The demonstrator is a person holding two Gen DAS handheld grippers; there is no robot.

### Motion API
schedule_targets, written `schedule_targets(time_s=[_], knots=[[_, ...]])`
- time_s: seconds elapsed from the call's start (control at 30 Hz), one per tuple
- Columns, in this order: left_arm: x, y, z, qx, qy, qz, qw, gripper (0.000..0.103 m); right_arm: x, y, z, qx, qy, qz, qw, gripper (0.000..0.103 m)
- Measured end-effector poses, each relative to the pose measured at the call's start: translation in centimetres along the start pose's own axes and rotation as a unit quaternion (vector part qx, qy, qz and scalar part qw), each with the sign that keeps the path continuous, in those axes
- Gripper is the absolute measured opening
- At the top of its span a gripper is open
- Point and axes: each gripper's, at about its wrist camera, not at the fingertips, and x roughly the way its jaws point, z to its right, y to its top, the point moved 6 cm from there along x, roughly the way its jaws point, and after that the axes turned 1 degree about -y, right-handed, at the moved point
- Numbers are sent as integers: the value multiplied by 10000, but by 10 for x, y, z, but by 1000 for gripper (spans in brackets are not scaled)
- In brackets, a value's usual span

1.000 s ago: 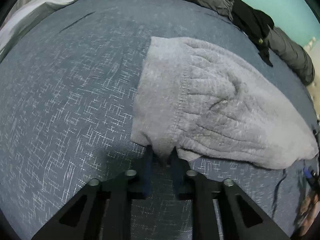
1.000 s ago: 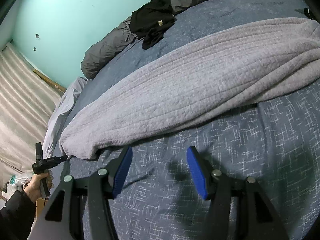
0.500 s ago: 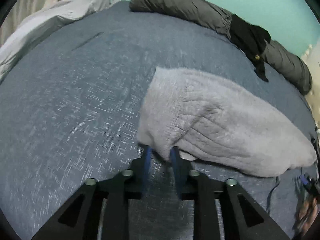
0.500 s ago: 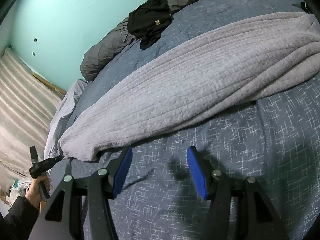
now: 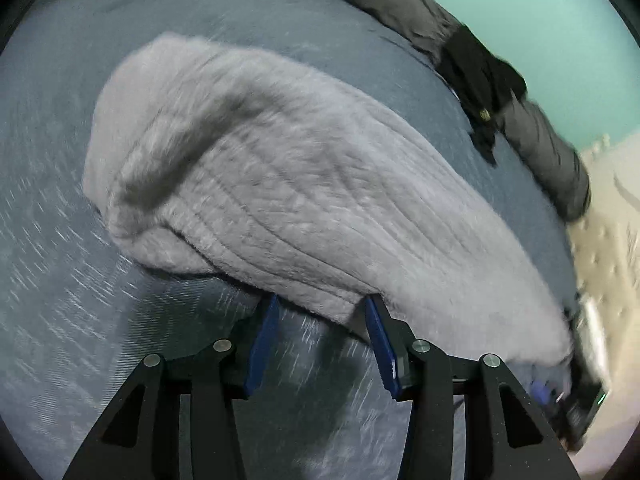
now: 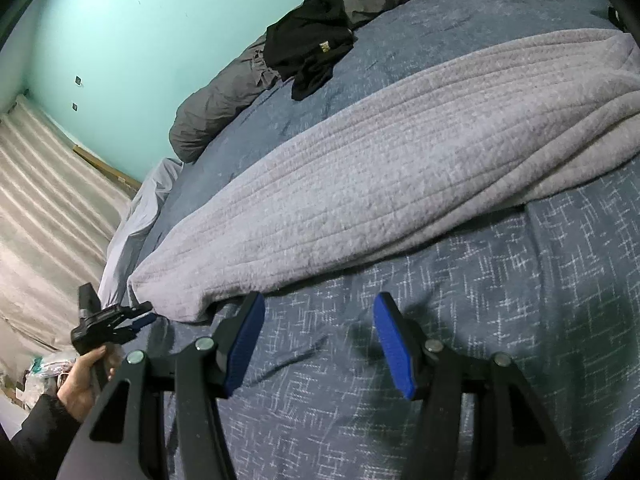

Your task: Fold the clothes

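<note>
Blue patterned bedspread (image 6: 500, 300); grey rolled duvet (image 6: 216, 108) along turquoise wall (image 6: 160, 20); striped curtain (image 6: 44, 200).

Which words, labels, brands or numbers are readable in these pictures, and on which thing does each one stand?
No text can be read in either view.
Small gold tag on the black garment: too small to read.
Grey knit garment: no label in sight.
Blue bedcover: only a pattern of white strokes, no letters.
Two small marks on the green wall: no writing to be made out.
</note>
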Motion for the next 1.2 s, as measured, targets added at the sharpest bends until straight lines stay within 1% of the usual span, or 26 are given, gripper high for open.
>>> schedule_targets(time_s=[0.1, 0.13, 0.17, 0.23, 0.27, 0.33, 0.47, 0.57, 0.63, 0.7, 0.77, 0.87, 0.93, 1.1, 1.17, 1.2], knots=[[3, 1, 5, 89, 25, 55, 9999, 47, 2, 0, 1, -30, -26, -51, 10000, 58], [3, 1, 8, 130, 33, 59, 9999, 37, 3, 0, 1, -35, -35, -68, 10000, 58], [3, 0, 10, 174, 46, 48, 9998, 30, 3, 0, 1, -50, -50, -82, 9999, 58], [2, -1, 14, 272, 103, 25, 9996, 8, 4, -1, 0, -100, -98, -109, 9998, 58], [1, -1, 16, 308, 128, 16, 9994, 3, 4, -3, 1, -129, -128, -125, 9998, 58], [-5, -1, 20, 375, 126, 6, 9992, 3, 4, -4, 0, -224, -231, -143, 9994, 58], [-28, -4, 28, 514, 62, 58, 9986, 3, 6, -7, -3, -450, -464, -210, 9977, 58], [-48, -7, 32, 551, -65, 149, 9983, 3, 8, -10, -6, -485, -434, -277, 9975, 58], [-56, -11, 33, 610, -81, 163, 9980, 2, 9, -11, -7, -503, -418, -301, 9974, 59], [-58, -17, 27, 640, -13, 80, 9979, 2, 10, -11, -8, -491, -400, -318, 9975, 59], [-48, -20, 21, 585, 88, -66, 9982, 1, 12, -11, -10, -474, -378, -337, 9976, 59], [-31, -26, 4, 382, 295, -396, 9981, 0, 12, -10, -11, -462, -353, -343, 9977, 59], [-29, -27, -5, 318, 436, -470, 9974, 0, 13, -9, -12, -455, -338, -341, 9978, 59], [-55, -15, -5, 467, 642, -164, 9967, 1, 13, -7, -12, -437, -334, -342, 9979, 59], [-71, -6, -3, 528, 637, 29, 9966, 2, 13, -6, -12, -421, -321, -343, 9980, 59], [-78, -1, -4, 553, 658, 137, 9962, 7, 13, -6, -13, -413, -314, -343, 9981, 59]])
